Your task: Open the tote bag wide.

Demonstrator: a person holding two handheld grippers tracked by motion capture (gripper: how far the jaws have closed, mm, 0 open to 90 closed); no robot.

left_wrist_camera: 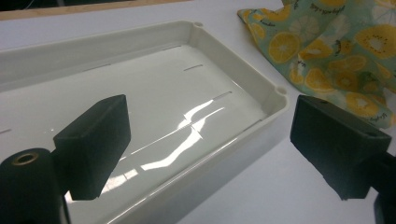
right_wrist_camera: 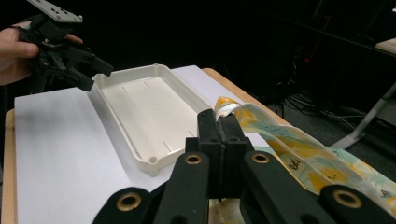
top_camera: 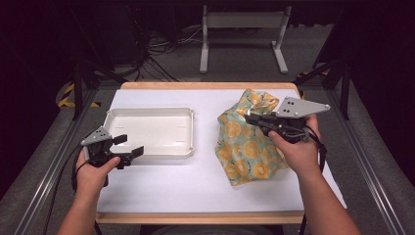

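Between your right gripper's (top_camera: 250,119) closed jaws sits one edge of the teal cotton cloth printed with orange slices (top_camera: 244,142).
Lift it clear of the table before swinging it toward the shallow white plastic tray (top_camera: 147,131) beside your left gripper (top_camera: 128,145), whose jaws stand wide open and empty at the tray's near rim.

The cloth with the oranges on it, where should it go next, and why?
Probably a short carry across to the white plastic tray. The right tool is shut on a fold of the green fruit-print cloth, part of it lifted off the white table. The tray is empty, and the left tool waits open at its near edge.
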